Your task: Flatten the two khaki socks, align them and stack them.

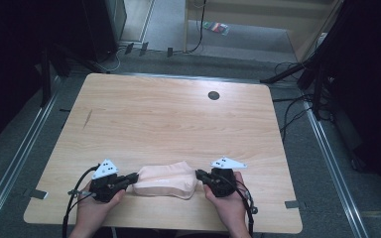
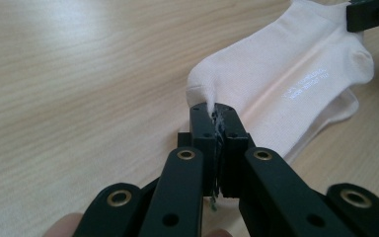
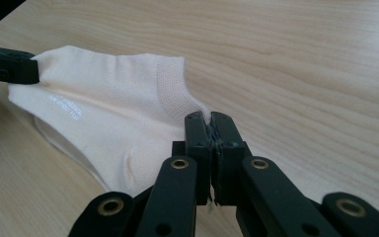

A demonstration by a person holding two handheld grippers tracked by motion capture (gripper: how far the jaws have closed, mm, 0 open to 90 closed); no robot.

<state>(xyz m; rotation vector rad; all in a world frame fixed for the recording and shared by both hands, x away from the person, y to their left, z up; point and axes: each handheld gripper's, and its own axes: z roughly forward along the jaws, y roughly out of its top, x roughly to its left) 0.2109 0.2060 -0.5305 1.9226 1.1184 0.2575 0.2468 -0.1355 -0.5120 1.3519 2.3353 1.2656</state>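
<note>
A pale pink ankle sock (image 1: 164, 180) lies near the front edge of the wooden table (image 1: 168, 119), stretched between my two grippers. My left gripper (image 1: 131, 177) is shut on the sock's toe end (image 2: 202, 94), pinching a small peak of fabric. My right gripper (image 1: 198, 173) is shut on the ribbed cuff end (image 3: 177, 94). In the left gripper view the sock (image 2: 286, 79) shows small white lettering, and a second layer of fabric peeks out beneath it. The right gripper's jaw tip (image 2: 370, 15) shows at that view's top right.
A dark round cable hole (image 1: 213, 95) sits near the table's far edge. Cables and dark stands crowd the floor to the right (image 1: 302, 99). Metal floor rails (image 1: 25, 148) run along both sides of the table.
</note>
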